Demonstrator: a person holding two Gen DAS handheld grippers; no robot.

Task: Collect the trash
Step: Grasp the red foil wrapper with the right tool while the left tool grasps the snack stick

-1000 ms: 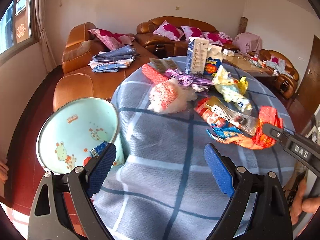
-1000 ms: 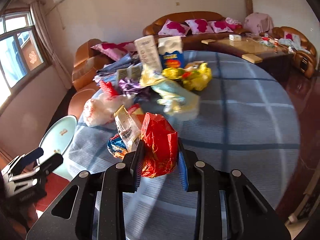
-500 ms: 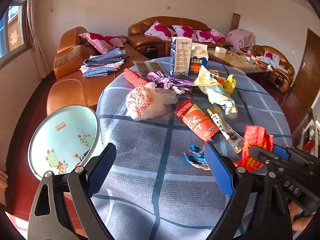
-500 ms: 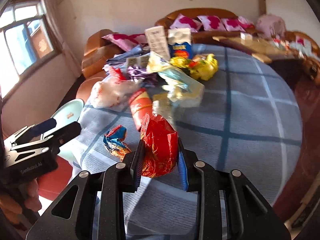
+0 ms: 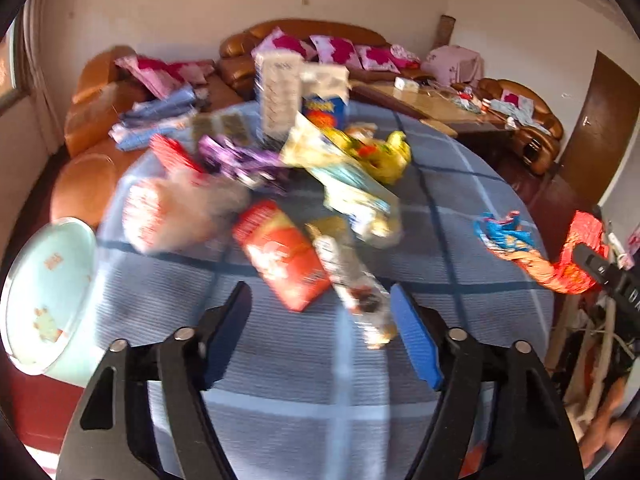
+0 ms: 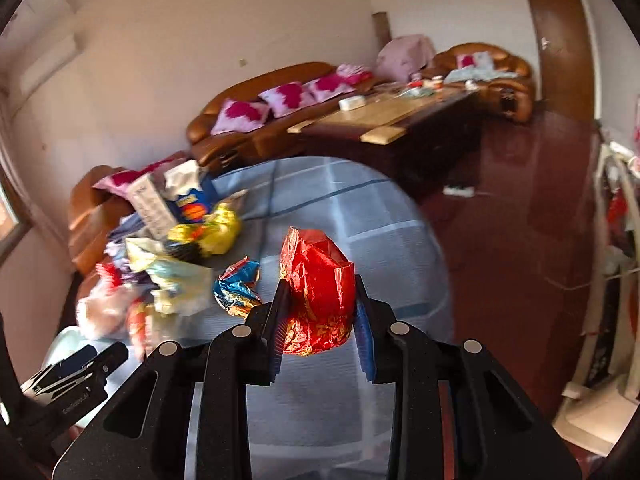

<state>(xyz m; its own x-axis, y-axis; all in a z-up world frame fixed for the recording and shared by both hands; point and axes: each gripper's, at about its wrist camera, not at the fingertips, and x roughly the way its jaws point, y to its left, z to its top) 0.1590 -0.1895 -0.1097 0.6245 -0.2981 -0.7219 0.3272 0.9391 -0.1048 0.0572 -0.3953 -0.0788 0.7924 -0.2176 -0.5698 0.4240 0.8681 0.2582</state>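
My right gripper is shut on a crumpled red foil wrapper and holds it above the round blue-checked table. The same wrapper shows at the right edge of the left wrist view. My left gripper is open and empty, low over the table just in front of a red packet and a clear wrapper. A blue and orange wrapper lies at the table's right. A pale green trash bin stands on the floor at the left.
More trash lies mid-table: a white plastic bag, a purple wrapper, yellow bags, two cartons. Brown sofas and a coffee table stand behind. A rack stands at the right.
My left gripper has swung right and forward toward the red packet. My right gripper has carried the red wrapper up and to the right. The blue and orange wrapper stays on the table.
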